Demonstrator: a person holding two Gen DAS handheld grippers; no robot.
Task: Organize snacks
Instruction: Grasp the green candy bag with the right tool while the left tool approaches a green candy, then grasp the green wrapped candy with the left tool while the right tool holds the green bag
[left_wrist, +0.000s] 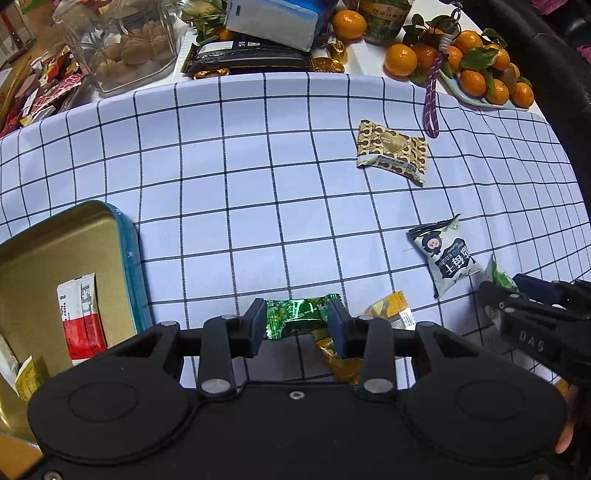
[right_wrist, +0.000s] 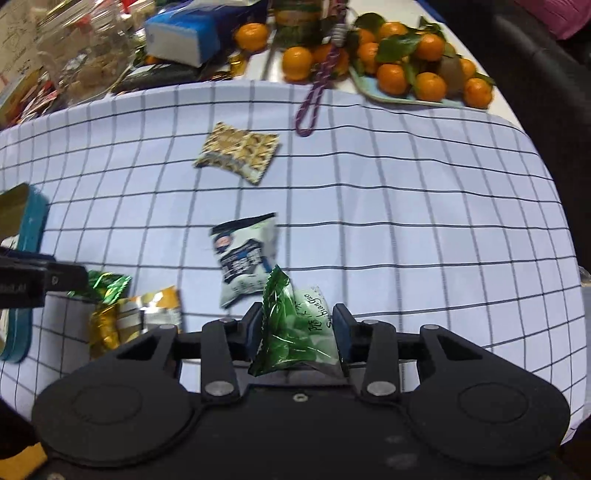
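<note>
Pinching a shiny green candy (left_wrist: 295, 314) low over the checked tabletop (left_wrist: 258, 184), our left gripper (left_wrist: 297, 325) also shows us the tin (left_wrist: 127, 258) (barely seen from the right), while our right gripper (right_wrist: 297, 332) clamps a green-and-white packet (right_wrist: 299, 328).

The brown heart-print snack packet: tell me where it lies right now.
The brown heart-print packet lies flat on the checked cloth, far right in the left wrist view, just below the purple lanyard and apart from both grippers.
</note>
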